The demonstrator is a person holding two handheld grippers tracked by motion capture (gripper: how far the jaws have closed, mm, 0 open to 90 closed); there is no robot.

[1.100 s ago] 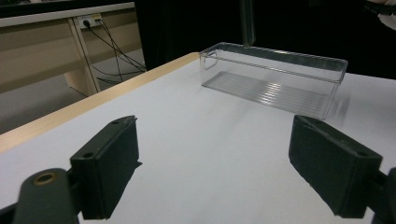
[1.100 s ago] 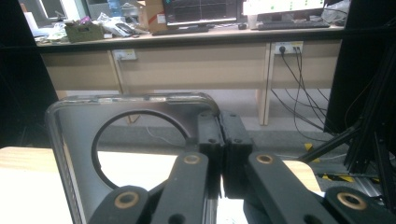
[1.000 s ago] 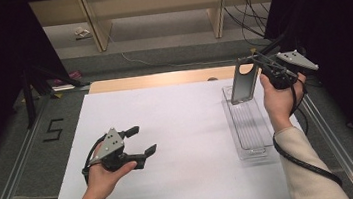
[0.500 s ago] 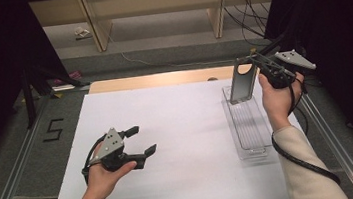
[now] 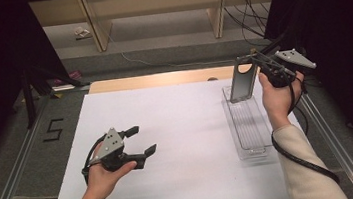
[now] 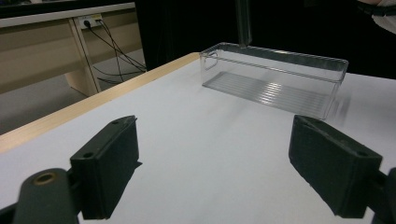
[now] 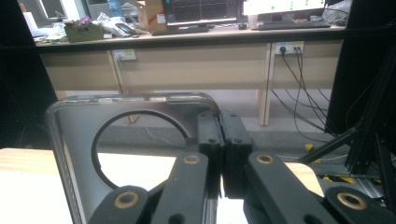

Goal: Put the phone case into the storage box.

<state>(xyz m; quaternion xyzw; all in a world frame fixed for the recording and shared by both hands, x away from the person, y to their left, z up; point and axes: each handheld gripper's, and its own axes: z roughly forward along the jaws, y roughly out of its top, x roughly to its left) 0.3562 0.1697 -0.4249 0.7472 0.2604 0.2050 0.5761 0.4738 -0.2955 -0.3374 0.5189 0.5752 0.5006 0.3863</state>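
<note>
Because the right gripper [image 5: 255, 66] clamps the lid [image 5: 241, 82] by its edge at upper right, this light, stiff, slippery plastic likely needs firm pinching, while the left gripper [image 5: 142, 140] stays open.

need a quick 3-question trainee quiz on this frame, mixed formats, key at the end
1. True or false: the right gripper is clamped on the upright clear plastic lid with a round hole.
2. The left gripper has its jaws: A) open and empty B) shut on a cloth C) shut on a pen.
3. Fill in: the long clear plastic bin rests on the white ____.

Key: 1 true; 2 A; 3 table top.
</note>
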